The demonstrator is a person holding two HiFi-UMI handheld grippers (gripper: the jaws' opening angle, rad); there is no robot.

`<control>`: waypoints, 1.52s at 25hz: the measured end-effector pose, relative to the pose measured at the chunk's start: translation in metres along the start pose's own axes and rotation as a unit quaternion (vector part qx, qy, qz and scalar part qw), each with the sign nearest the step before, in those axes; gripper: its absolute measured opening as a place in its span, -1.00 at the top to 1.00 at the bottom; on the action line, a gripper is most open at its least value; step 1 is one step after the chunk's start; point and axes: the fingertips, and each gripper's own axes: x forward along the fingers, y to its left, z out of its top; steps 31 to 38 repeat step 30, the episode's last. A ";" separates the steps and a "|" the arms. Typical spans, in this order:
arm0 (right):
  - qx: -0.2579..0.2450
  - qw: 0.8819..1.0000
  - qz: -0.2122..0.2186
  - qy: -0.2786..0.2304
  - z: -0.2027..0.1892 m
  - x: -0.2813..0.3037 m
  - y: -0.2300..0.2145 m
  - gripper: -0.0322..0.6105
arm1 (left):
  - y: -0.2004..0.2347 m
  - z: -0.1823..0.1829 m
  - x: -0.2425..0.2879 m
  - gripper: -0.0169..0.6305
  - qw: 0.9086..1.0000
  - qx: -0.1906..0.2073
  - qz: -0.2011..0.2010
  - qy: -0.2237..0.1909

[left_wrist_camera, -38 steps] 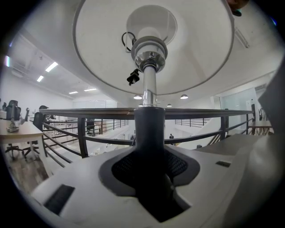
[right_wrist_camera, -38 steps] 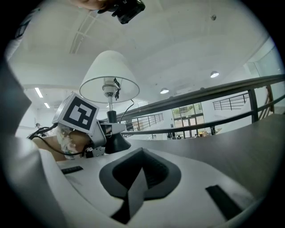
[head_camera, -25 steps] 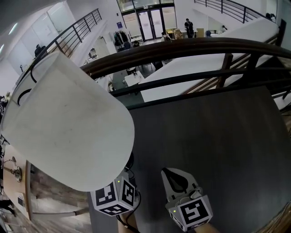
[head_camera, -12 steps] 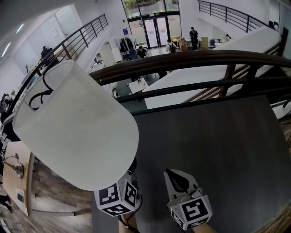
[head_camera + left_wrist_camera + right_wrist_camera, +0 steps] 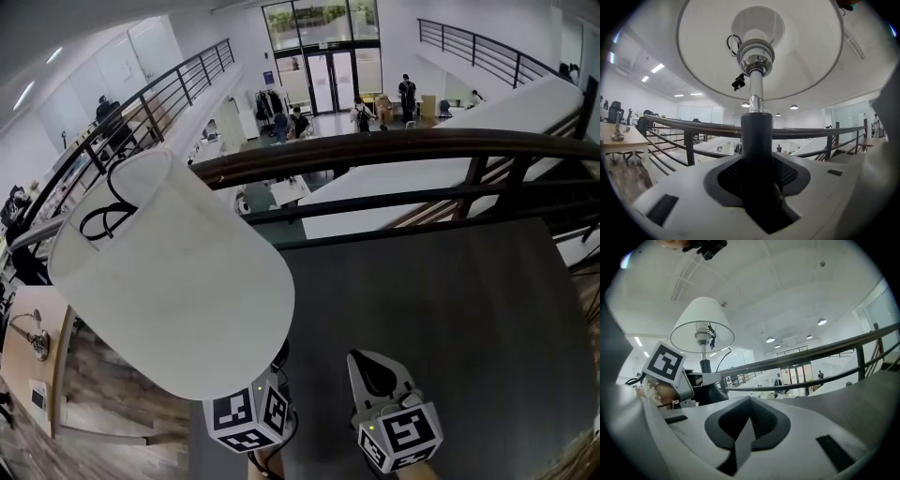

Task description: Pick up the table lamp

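Far left, the lamp [image 5: 169,272] stands about upright by the left edge of the tabletop [image 5: 469,319], white shade on top. Our left tool [image 5: 757,185] is clamped round its dark stem [image 5: 756,129] well below the shade. We judge that keeps the weight straight above the grip and the shade clear of the jaws; the base is hidden, so we can't tell if it's off the tabletop. Just right of it, our right tool [image 5: 740,437] has its jaws closed together on nothing and hangs over the tabletop, likely kept free for steadying.
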 end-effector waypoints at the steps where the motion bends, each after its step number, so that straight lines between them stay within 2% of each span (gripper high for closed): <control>1: 0.001 1.000 0.000 -0.001 0.001 -0.001 0.001 0.93 | 0.000 0.002 -0.002 0.36 1.000 0.001 -0.001 -0.001; 17: 0.000 1.000 0.004 -0.012 0.028 -0.007 0.016 0.93 | -0.008 0.012 -0.031 0.36 1.000 0.002 -0.010 -0.001; 25: -0.006 1.000 0.009 -0.022 0.055 -0.008 0.015 0.93 | -0.017 0.016 -0.039 0.36 1.000 0.005 -0.008 0.001; 38: -0.005 1.000 0.010 -0.020 0.053 -0.010 0.014 0.93 | -0.021 0.017 -0.043 0.36 1.000 0.001 -0.011 -0.002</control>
